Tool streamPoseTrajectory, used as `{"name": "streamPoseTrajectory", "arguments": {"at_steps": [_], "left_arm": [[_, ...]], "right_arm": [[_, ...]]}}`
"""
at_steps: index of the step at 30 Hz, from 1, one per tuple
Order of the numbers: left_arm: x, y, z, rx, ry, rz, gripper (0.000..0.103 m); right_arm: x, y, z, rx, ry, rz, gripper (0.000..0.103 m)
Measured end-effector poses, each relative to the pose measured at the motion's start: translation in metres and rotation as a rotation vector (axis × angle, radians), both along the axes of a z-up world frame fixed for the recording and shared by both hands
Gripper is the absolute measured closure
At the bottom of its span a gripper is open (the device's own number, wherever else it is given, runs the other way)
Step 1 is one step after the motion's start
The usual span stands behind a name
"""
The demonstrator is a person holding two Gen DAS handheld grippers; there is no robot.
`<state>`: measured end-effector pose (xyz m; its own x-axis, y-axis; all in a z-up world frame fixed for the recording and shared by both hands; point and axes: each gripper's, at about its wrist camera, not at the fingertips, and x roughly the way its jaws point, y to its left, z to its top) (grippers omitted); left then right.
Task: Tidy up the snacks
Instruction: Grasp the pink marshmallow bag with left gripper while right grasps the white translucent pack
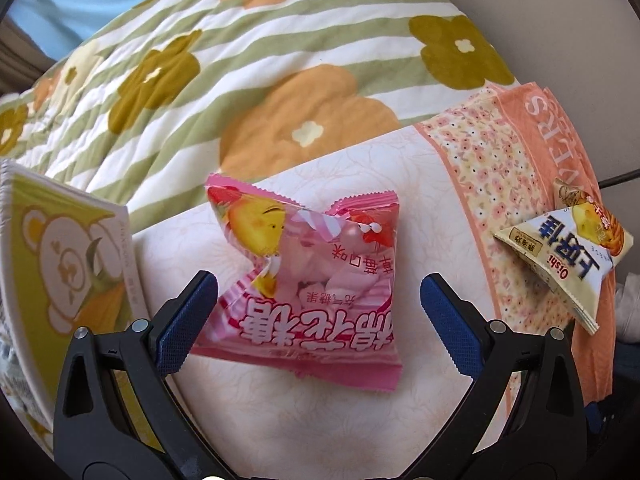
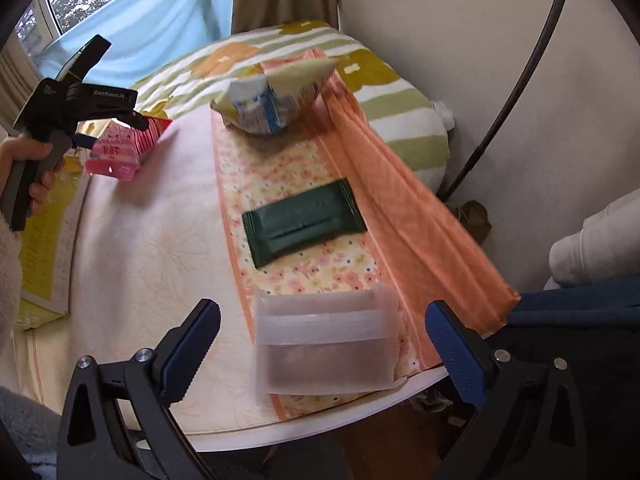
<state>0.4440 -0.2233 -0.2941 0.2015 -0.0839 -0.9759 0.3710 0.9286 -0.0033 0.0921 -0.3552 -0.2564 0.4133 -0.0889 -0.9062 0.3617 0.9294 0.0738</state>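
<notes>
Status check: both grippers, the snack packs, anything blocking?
Left gripper open around pink marshmallow bag. Right gripper open around frosted packet. Green packet and chip bag beyond it. Nothing blocking.

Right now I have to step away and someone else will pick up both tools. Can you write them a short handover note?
Left hand-held gripper: open, straddling the pink marshmallow bag, not yet closed on it.
Right hand-held gripper: open, empty, hovering by the translucent packet.
On the floral cloth: translucent packet, dark green packet, white Oishi bag at the far end.
Yellow bear box sits left of the pink bag.
Done: no sorting evident.
Left: all four snacks.
</notes>
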Motion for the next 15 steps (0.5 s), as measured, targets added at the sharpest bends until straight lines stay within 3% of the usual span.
{"name": "streamPoseTrajectory", "arguments": {"at_steps": [5, 6, 11, 12, 15], "left_arm": [[0.001, -0.006, -0.016, 0.02, 0.019, -0.032, 0.009], [0.001, -0.006, -0.018, 0.022, 0.024, -0.036, 0.016], [-0.001, -0.004, -0.026, 0.02, 0.028, -0.052, 0.029], [-0.001, -0.003, -0.026, 0.017, 0.027, -0.053, 0.038], [-0.005, -0.004, -0.027, 0.008, 0.022, -0.071, 0.04]], "right_arm": [[0.0, 0.006, -0.01, -0.031, 0.028, 0.036, 0.001], [0.0, 0.006, -0.012, -0.032, 0.033, 0.035, 0.001], [-0.001, 0.006, -0.02, -0.02, 0.054, 0.03, 0.001], [0.0, 0.007, -0.021, -0.02, 0.057, 0.031, 0.001], [0.001, 0.007, -0.026, -0.023, 0.068, 0.039, 0.001]]}}
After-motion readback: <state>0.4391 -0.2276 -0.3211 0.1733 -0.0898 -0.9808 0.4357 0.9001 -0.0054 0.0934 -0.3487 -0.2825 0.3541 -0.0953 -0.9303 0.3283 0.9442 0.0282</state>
